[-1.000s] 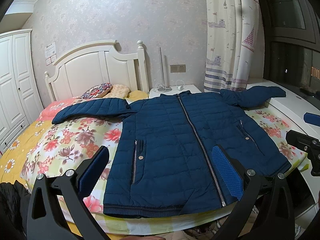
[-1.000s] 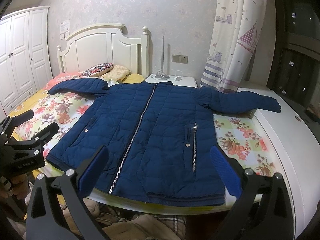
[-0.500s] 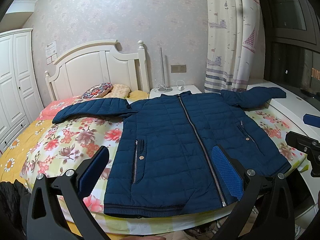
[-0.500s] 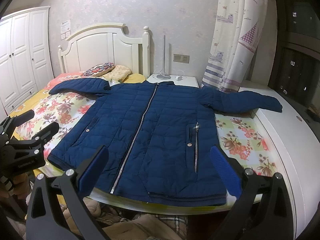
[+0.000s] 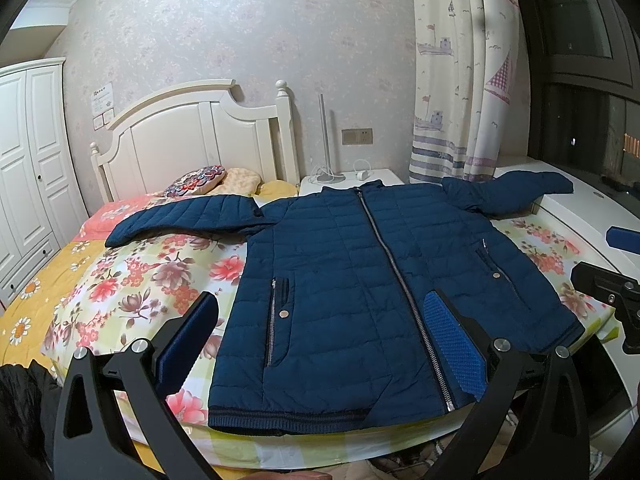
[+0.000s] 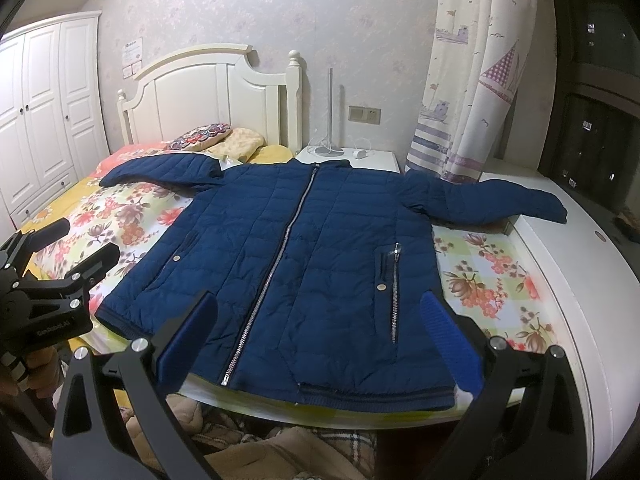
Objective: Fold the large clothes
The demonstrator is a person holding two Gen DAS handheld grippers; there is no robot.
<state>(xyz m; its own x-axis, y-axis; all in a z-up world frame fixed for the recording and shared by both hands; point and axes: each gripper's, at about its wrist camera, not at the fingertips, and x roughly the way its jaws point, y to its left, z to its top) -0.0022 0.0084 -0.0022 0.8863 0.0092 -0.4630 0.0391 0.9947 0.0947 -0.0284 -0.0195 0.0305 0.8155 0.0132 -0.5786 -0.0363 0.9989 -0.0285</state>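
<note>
A navy quilted zip-up jacket (image 5: pixel 360 280) lies flat, front up, on the flowered bed (image 5: pixel 152 272), both sleeves spread out to the sides. It also shows in the right wrist view (image 6: pixel 304 256). My left gripper (image 5: pixel 320 340) is open and empty, held above the hem near the foot of the bed. My right gripper (image 6: pixel 316 340) is open and empty, above the hem further right. The left gripper also shows at the left of the right wrist view (image 6: pixel 60 252). The right gripper shows at the right edge of the left wrist view (image 5: pixel 616 264).
A white headboard (image 5: pixel 200 140) and pillows (image 5: pixel 212 178) lie at the far end. A nightstand (image 5: pixel 352 178) with a lamp stands by the curtain (image 5: pixel 460 80). A white ledge (image 6: pixel 580 260) runs along the right of the bed. A wardrobe (image 6: pixel 44 112) stands left.
Both grippers have drifted very slightly; the jacket lies as before. Both stay open.
</note>
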